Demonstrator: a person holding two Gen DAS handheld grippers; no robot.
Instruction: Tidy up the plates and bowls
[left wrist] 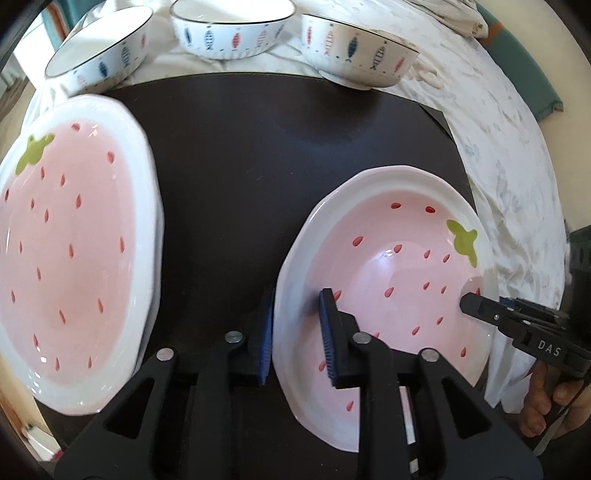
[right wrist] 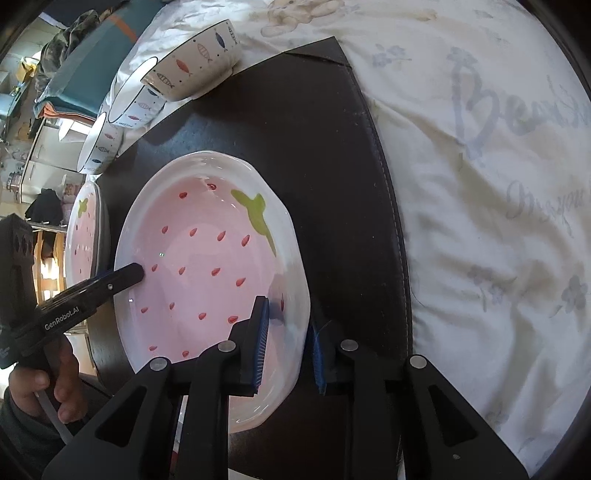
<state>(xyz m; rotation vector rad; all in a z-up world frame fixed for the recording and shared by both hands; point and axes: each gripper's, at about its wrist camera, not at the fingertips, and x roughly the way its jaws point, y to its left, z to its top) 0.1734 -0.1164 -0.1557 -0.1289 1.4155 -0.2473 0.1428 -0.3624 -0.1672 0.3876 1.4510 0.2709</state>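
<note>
Plate (left wrist: 388,291) on the dark mat (left wrist: 258,155), near its right edge, both tongs set over its rim from opposite sides. Left gripper (left wrist: 297,328): jaws narrow, one blue pad inside the dish, one outside, straddling the left rim; whether the pads actually press the rim, cannot tell. Right gripper (right wrist: 288,343): same arrangement on the right rim, one pad in, one out, gap narrow, contact not clear either.

Step in hand, as judged: a two-sided lift of this plate toward the second plate (left wrist: 74,251), which lies well apart at the mat's left. To do it well: close both sides evenly, raise level, keep the rim seated deep in the pads; glazed ware looks slippery.

Look: white scalloped rim, pink well, red seed marks, green leaf. Three fish-pattern bowls (left wrist: 232,29) stand beyond the mat on the bedsheet (right wrist: 480,184).
</note>
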